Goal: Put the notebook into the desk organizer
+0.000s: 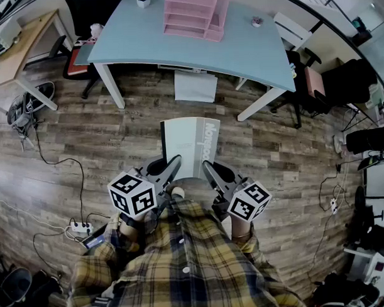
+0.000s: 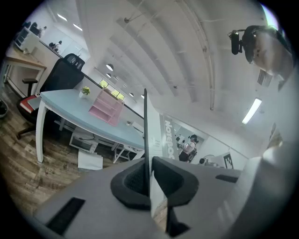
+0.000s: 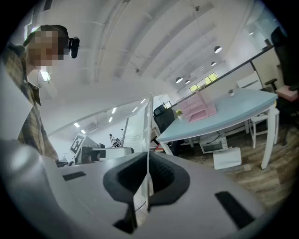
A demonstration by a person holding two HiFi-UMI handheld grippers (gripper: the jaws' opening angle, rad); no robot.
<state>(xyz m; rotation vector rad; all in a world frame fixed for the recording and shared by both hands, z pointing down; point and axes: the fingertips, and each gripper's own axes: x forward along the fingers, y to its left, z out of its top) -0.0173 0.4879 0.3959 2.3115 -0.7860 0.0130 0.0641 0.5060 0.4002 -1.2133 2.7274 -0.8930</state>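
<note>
A thin grey-and-white notebook (image 1: 192, 145) is held level above the wooden floor in front of the person. My left gripper (image 1: 174, 165) is shut on its near left corner and my right gripper (image 1: 207, 168) on its near right corner. In the left gripper view the notebook (image 2: 153, 133) stands edge-on, clamped between the dark pads of the left gripper (image 2: 150, 181). The right gripper (image 3: 148, 181) pinches the same notebook (image 3: 150, 122) edge-on. The pink desk organizer (image 1: 196, 15) stands on the far side of the light blue desk (image 1: 131, 41), well ahead of both grippers.
A small potted plant (image 1: 144, 0) sits left of the organizer. A white box (image 1: 196, 86) lies under the desk. Chairs stand at both desk ends, a wooden table (image 1: 18, 52) at the far left, and a power strip (image 1: 78, 228) with cables on the floor at left.
</note>
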